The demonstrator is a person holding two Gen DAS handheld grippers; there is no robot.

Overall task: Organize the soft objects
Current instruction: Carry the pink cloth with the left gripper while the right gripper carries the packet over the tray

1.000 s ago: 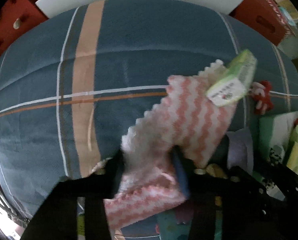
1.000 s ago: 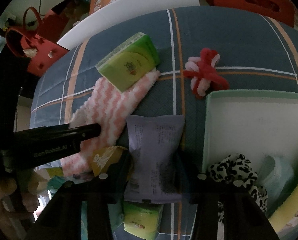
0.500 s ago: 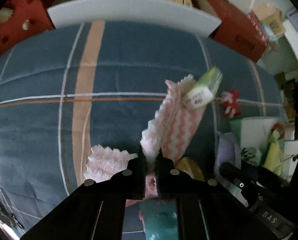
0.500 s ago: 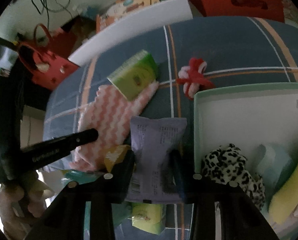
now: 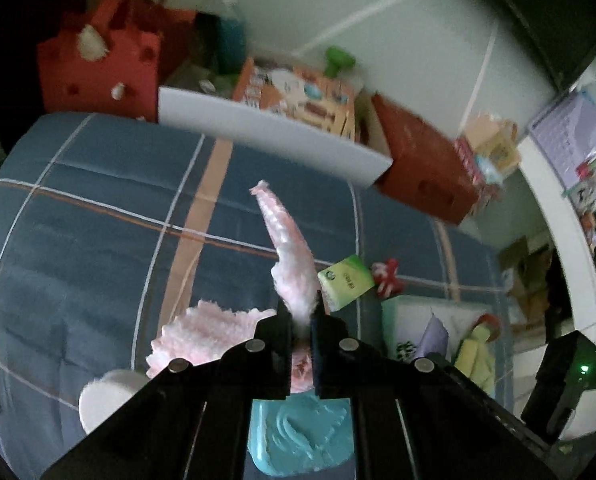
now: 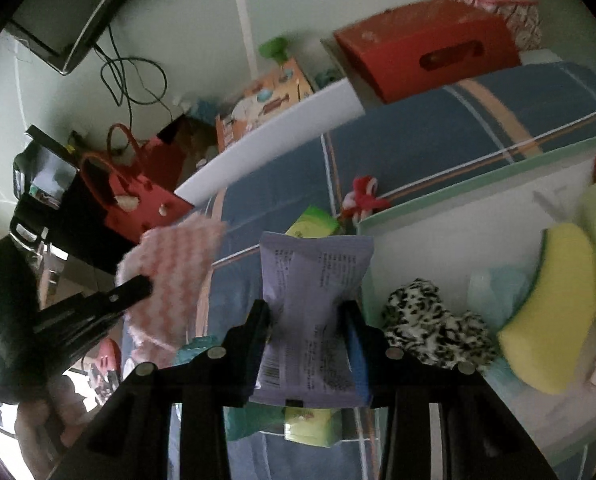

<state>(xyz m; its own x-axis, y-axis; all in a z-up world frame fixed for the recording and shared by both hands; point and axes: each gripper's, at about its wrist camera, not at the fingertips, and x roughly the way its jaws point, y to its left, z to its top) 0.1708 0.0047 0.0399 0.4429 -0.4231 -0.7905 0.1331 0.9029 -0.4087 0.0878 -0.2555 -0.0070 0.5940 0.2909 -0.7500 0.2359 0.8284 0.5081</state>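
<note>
1. The left tool (image 5: 301, 316) has its jaws pressed together on one edge of the pink-and-white wavy cloth (image 5: 286, 248). The cloth is off the bed and hangs loose from this one pinch. Keep the pinch firm, because a soft cloth slides out easily.

2. The right tool (image 6: 307, 312) pinches the lilac packet (image 6: 313, 304) across its width, with the jaws partly spread around it. The packet is in the air, just left of the pale green bin (image 6: 449, 196). Do not squeeze more; the packet looks soft and could crumple.

3. The bin stands on the blue plaid bed (image 5: 98, 240) and already holds a leopard-print item (image 6: 429, 320) and a yellow sponge-like thing (image 6: 553, 320). I judge that both held things should go there.

4. Bring the packet over the near rim first and lower it into the free white part behind the leopard-print item, then let go.

5. Lift the cloth high enough that its tail does not drag over the green tissue pack (image 5: 345, 282) or the red-and-white plush (image 5: 385, 276), which lie beside the bin.

6. Keep the two tools apart over the bin so that they do not collide.
</note>
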